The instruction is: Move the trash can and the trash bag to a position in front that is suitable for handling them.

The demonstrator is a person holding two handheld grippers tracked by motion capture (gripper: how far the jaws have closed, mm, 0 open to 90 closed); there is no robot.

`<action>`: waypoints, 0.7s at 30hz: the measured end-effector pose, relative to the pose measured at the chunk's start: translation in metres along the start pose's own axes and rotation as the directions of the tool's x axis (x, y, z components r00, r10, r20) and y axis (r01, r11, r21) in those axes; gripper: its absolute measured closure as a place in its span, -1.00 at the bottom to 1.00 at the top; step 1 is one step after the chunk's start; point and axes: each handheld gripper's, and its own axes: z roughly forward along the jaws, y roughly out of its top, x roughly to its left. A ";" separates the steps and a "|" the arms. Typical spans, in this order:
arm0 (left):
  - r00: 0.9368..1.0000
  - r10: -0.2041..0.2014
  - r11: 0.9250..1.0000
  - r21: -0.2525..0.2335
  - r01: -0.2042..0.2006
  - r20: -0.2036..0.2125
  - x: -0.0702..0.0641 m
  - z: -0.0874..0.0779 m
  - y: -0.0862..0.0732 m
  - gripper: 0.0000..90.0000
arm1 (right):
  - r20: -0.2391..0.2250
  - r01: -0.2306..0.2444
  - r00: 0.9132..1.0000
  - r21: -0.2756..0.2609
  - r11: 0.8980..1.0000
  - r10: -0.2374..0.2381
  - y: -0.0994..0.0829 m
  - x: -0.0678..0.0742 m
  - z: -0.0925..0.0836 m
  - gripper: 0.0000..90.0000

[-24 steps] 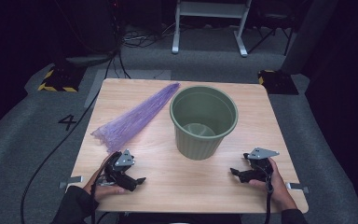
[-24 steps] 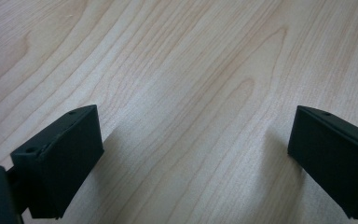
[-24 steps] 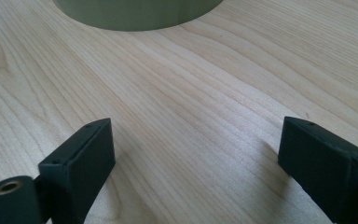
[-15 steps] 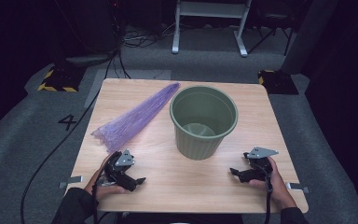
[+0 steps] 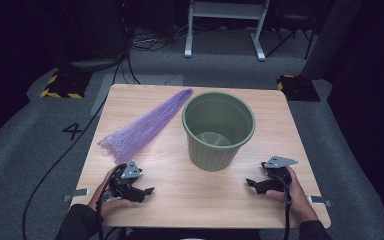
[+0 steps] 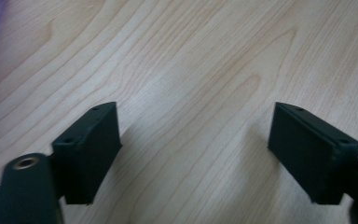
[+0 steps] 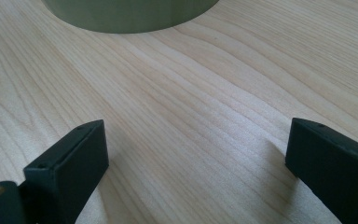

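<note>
Nearest, along the table's (image 5: 180,205) front edge: left gripper (image 5: 147,191) in the person's left hand (image 5: 107,192), low over the wood near the front left corner, jaws spread wide with nothing but bare grain between them in the left gripper view — a sliver of purple at that view's top left corner. Opposite, near the front right corner: right gripper (image 5: 250,183) in the right hand (image 5: 292,192), jaws likewise standing wide apart and empty, pointed inward toward the table's middle. Between the two, a broad strip of open wood across the front, free for moving. Farther back, just right of centre: green bucket (image 5: 219,130), upright, mouth open, its base showing at the top of the right gripper view (image 7: 130,14) — well apart from both grippers, with clear wood on its right up to the table's right edge. Left of the bucket and lying diagonally: purple tinsel bundle (image 5: 145,125), broad frayed end near the left gripper and close to the left edge, thin tip running up beside the bucket's rim toward the far edge. Beyond the table: grey floor, a cable (image 5: 55,165) trailing off to the left.
</note>
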 end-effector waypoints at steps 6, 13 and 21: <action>0.999 0.009 1.000 -0.022 -0.009 -0.041 0.006 -0.011 -0.004 -0.65 | -0.002 0.002 1.000 0.000 1.000 -0.002 0.000 0.000 0.000 -0.87; 0.994 -0.001 0.999 -0.049 -0.005 -0.109 0.016 -0.019 -0.006 -0.62 | -0.002 0.002 1.000 0.000 1.000 -0.002 0.000 0.000 0.000 -0.87; 0.984 -0.042 0.993 -0.114 0.023 -0.174 0.027 -0.034 -0.008 -0.62 | -0.001 0.001 1.000 0.000 1.000 -0.001 0.000 0.000 0.000 -0.87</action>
